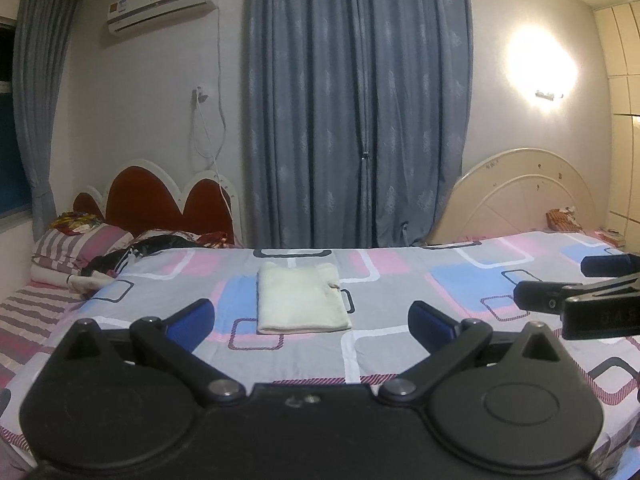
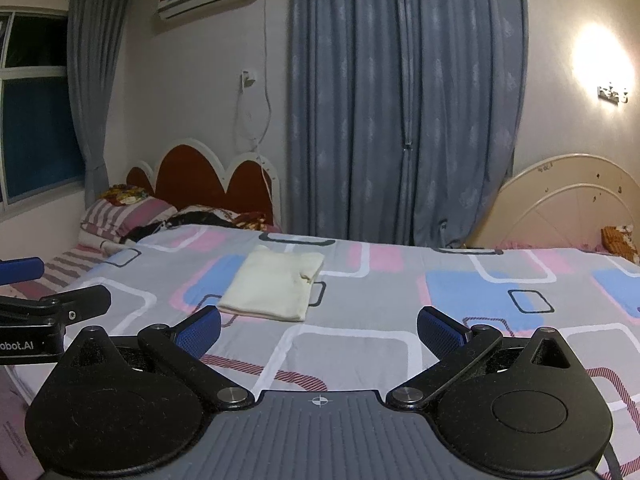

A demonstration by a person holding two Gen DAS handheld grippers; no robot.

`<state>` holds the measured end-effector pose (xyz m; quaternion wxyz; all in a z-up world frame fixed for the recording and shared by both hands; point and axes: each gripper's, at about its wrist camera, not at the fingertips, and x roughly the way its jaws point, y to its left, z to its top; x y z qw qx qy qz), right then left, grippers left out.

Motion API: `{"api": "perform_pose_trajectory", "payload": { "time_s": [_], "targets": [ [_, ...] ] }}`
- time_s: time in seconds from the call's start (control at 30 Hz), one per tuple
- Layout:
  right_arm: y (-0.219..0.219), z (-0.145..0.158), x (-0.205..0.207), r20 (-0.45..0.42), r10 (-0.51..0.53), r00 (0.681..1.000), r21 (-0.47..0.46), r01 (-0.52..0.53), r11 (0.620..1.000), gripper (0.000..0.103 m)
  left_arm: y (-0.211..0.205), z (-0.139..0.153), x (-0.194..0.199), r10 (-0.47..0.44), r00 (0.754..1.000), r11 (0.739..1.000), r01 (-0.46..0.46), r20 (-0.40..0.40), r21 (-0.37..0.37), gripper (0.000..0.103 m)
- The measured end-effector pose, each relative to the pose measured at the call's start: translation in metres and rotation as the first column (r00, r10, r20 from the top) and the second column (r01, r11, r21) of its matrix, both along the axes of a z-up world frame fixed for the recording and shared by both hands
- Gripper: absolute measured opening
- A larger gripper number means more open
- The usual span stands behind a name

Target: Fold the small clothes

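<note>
A cream garment [image 1: 301, 298] lies folded into a neat rectangle on the patterned bedsheet [image 1: 400, 280], straight ahead of my left gripper [image 1: 312, 324]. The left gripper is open and empty, hovering short of the cloth. In the right wrist view the same folded garment [image 2: 276, 286] lies ahead and to the left of my right gripper [image 2: 320, 332], which is open and empty above the sheet [image 2: 400, 300]. Each gripper shows at the edge of the other's view: the right gripper [image 1: 576, 280] and the left gripper [image 2: 60, 284].
Striped pillows [image 1: 76, 248] and dark bunched clothes [image 1: 132, 256] lie at the left by a red headboard [image 1: 160, 200]. A cream headboard [image 1: 520, 200] stands at the right. Grey curtains [image 1: 352, 100] hang behind the bed.
</note>
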<state>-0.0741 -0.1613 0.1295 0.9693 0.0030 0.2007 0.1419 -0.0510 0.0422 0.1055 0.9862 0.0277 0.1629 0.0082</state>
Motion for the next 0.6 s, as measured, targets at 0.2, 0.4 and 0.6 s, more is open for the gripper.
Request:
{"api": "perform_pose_trajectory", "payload": {
  "time_s": [0.2, 0.4, 0.6],
  "targets": [
    [0.0, 0.001, 0.0, 0.019, -0.004, 1.0, -0.033, 0.004, 0.999, 0.103, -0.002, -0.001, 0.001, -0.012, 1.0, 1.0, 0.012, -0.008, 0.002, 0.103],
    [-0.007, 0.0, 0.004, 0.014, -0.003, 1.0, -0.026, 0.003, 1.0, 0.103, -0.001, 0.001, 0.003, -0.019, 1.0, 1.0, 0.019, -0.009, 0.01, 0.103],
    [-0.01, -0.001, 0.005, 0.016, -0.006, 1.0, -0.024, 0.006, 1.0, 0.103, -0.001, 0.0, 0.003, -0.014, 1.0, 1.0, 0.015, -0.014, 0.016, 0.103]
  ]
}}
